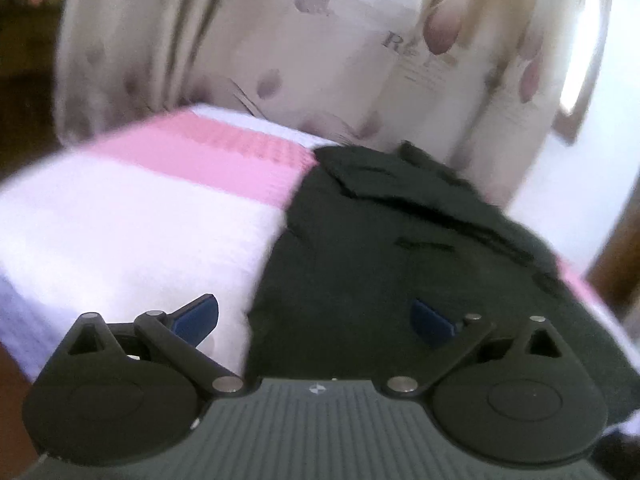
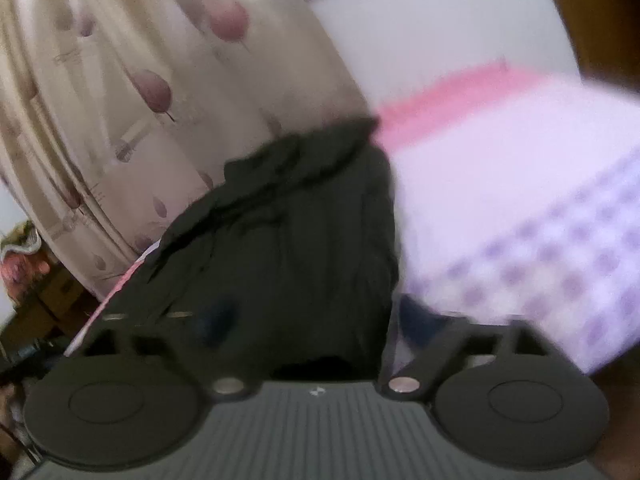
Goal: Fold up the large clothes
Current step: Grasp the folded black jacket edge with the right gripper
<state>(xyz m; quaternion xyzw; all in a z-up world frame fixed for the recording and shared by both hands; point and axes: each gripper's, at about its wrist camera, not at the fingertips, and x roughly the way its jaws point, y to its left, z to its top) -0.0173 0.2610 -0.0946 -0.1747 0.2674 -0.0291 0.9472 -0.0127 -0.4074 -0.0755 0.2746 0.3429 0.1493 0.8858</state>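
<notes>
A large dark green garment (image 1: 380,240) lies rumpled on a bed (image 1: 140,220) with a white and pink cover. It fills the right half of the left wrist view. My left gripper (image 1: 316,318) hovers over its near left edge, open, with its blue fingertips (image 1: 200,316) wide apart and nothing pinched. In the blurred right wrist view the same garment (image 2: 300,220) runs up the middle, with the bed cover (image 2: 500,200) to its right. My right gripper (image 2: 318,320) is over the garment's near right edge. Its blue fingertips (image 2: 416,320) stand apart, open, and grip no cloth.
A cream curtain (image 1: 240,40) with mauve leaf prints hangs just behind the bed's far edge, also in the right wrist view as the curtain (image 2: 120,80). A white wall (image 2: 440,20) is beyond. Brown wooden furniture (image 1: 616,264) stands at the bed's right side.
</notes>
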